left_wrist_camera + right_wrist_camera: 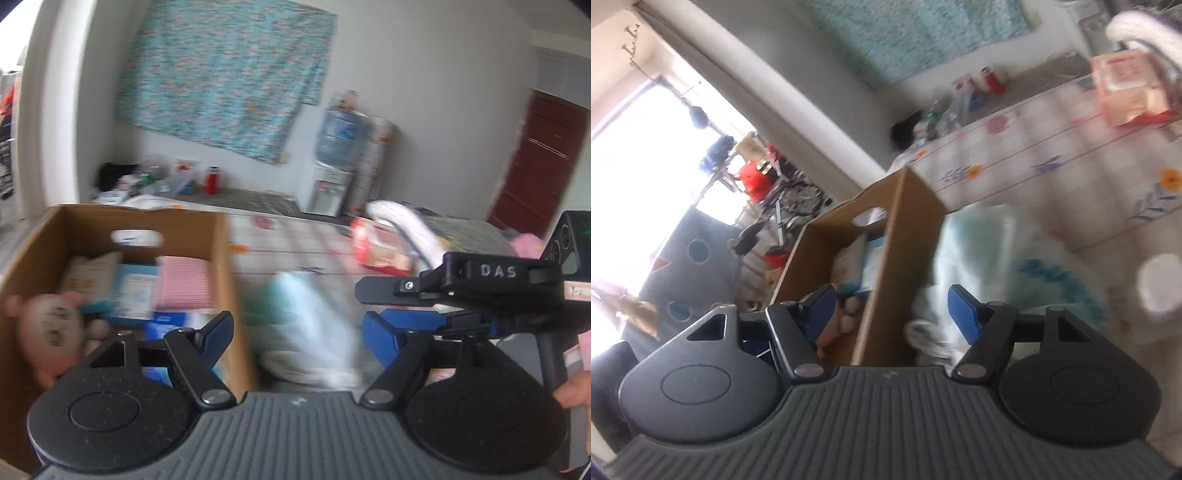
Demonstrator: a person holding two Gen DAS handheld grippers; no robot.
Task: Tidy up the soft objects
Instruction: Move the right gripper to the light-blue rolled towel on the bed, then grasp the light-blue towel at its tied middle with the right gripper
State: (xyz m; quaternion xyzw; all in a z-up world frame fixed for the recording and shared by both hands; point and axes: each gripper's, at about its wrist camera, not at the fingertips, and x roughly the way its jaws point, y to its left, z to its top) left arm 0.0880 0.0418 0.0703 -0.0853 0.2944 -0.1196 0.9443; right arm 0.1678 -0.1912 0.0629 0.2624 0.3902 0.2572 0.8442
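Observation:
A brown cardboard box (221, 258) stands on the bed at the left. It holds a pink plush toy (48, 325), a pink folded cloth (183, 284) and blue-and-white packs. A pale green and white soft bundle (314, 325) lies on the bed just right of the box. My left gripper (297, 332) is open and empty above the box's right wall and the bundle. My right gripper (391, 302) reaches in from the right, and in its own view it (892, 308) is open and empty over the box (897, 258) wall and the bundle (979, 258).
A floral checked bedsheet (1052, 147) covers the bed. A red-and-pink packet (380, 247) and a white rolled item (406, 221) lie farther back on the right. A water dispenser (332, 166) and a cluttered low shelf stand by the far wall.

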